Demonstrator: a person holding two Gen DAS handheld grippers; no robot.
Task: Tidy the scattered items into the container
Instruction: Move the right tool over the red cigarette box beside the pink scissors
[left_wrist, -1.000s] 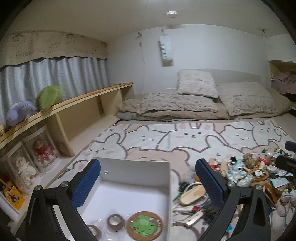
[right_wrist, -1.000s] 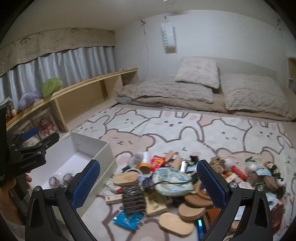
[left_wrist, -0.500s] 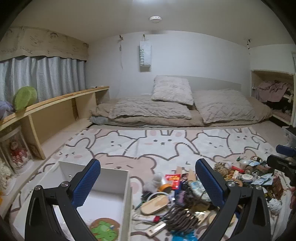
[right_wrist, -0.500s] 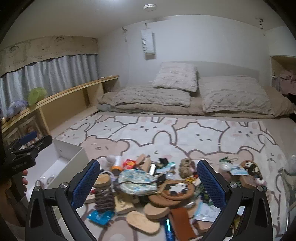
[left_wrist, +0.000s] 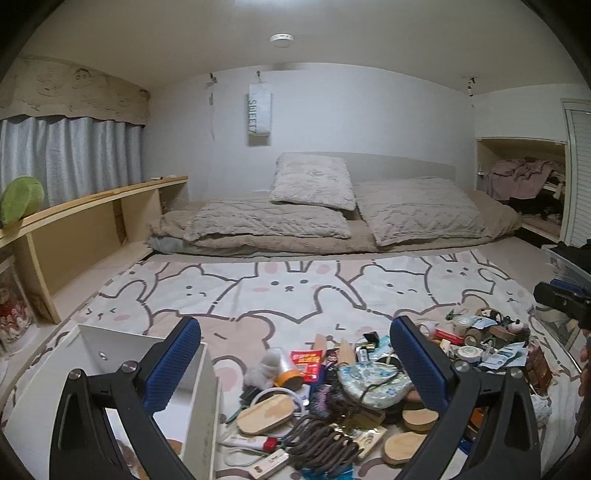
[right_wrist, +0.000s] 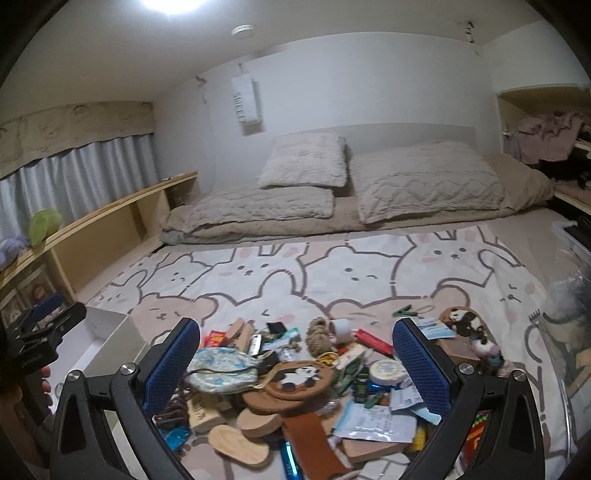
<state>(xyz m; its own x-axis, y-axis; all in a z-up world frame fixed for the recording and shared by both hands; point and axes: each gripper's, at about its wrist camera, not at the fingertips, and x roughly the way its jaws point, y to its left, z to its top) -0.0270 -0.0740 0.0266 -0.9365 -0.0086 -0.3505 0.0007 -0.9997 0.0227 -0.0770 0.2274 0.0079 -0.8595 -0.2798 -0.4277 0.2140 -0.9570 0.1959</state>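
The white box stands at the lower left on the rug, with my left gripper open just right of its wall and empty. Ahead lies the heap of small items: a floral pouch, wooden ovals, a dark cord bundle and a red packet. My right gripper hangs open and empty over the same heap, above a brown panda pouch, a rope ball and the floral pouch. The white box sits left of it.
The bunny-print rug runs back to low bedding with pillows. A wooden shelf lines the left wall. A clear plastic bin stands at the right. A person's hand holds the left gripper by the box.
Both views have swung right, from the box toward the heap. The box has slid to the left edge of each view. Both grippers stay open and empty.
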